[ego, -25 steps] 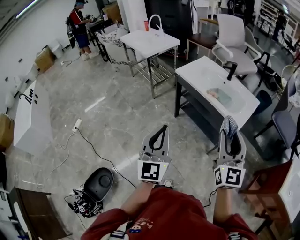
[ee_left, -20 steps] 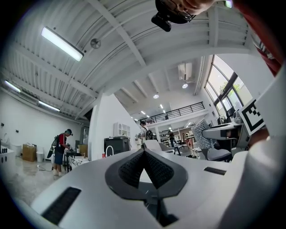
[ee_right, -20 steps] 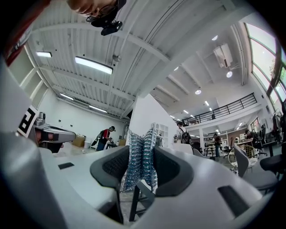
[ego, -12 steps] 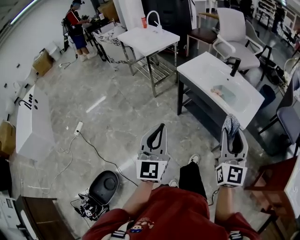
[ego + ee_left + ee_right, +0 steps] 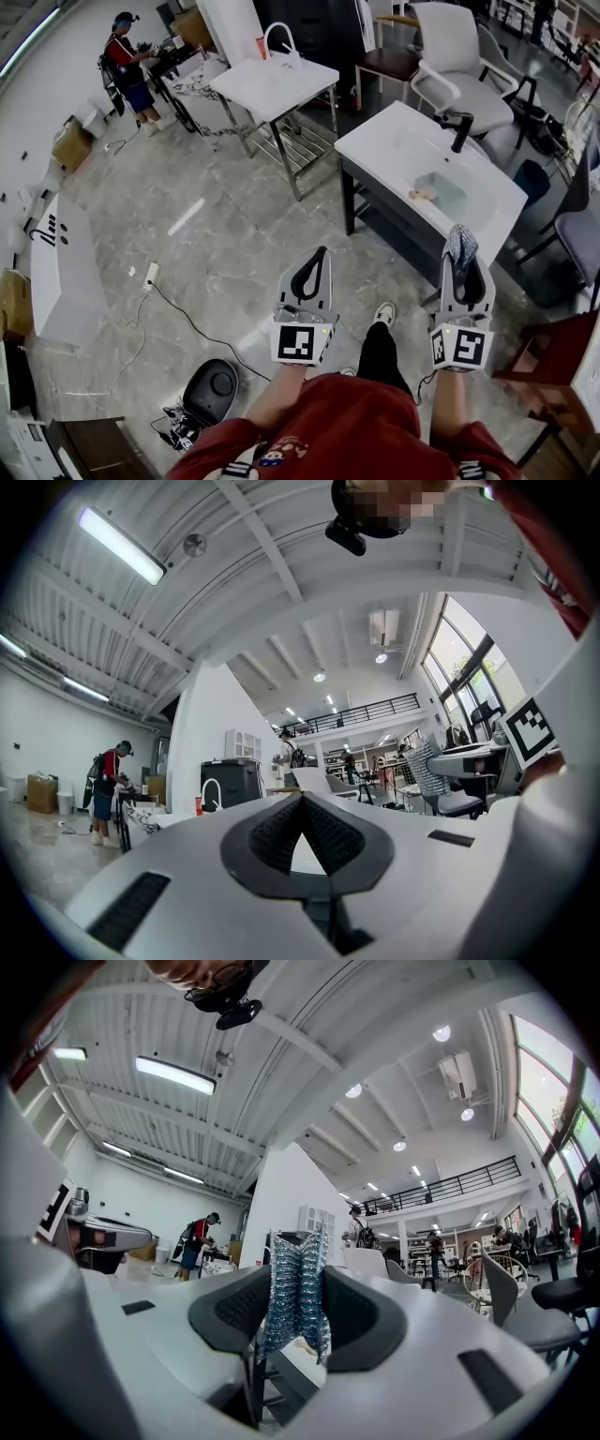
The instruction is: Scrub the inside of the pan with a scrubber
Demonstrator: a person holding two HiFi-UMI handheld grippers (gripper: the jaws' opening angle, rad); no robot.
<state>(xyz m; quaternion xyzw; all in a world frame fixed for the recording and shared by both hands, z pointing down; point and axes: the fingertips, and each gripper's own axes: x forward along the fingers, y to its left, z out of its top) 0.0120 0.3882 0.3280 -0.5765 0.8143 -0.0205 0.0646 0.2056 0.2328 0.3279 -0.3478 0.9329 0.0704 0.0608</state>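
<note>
My right gripper (image 5: 460,255) is shut on a blue-silver mesh scrubber (image 5: 459,241), which sticks up past the fingertips. In the right gripper view the scrubber (image 5: 294,1290) hangs pinched between the two dark pads. My left gripper (image 5: 322,255) is shut with nothing in it; in the left gripper view its pads (image 5: 274,829) meet at the tip. Both are held at waist height over the floor, short of a white sink table (image 5: 394,150) with a black faucet (image 5: 457,131). A small pale thing (image 5: 422,195) lies in the basin. I cannot make out a pan.
A second white sink table (image 5: 272,84) stands further back, and a white chair (image 5: 450,56) behind the near sink. A black round device (image 5: 211,389) and a cable (image 5: 187,314) lie on the floor at left. A dark chair (image 5: 572,234) and brown table (image 5: 553,366) stand at right. A person (image 5: 127,70) stands far left.
The whole view has moved forward towards the sink table, and a leg and shoe have stepped out below. Both grippers keep the same pose and grip.
</note>
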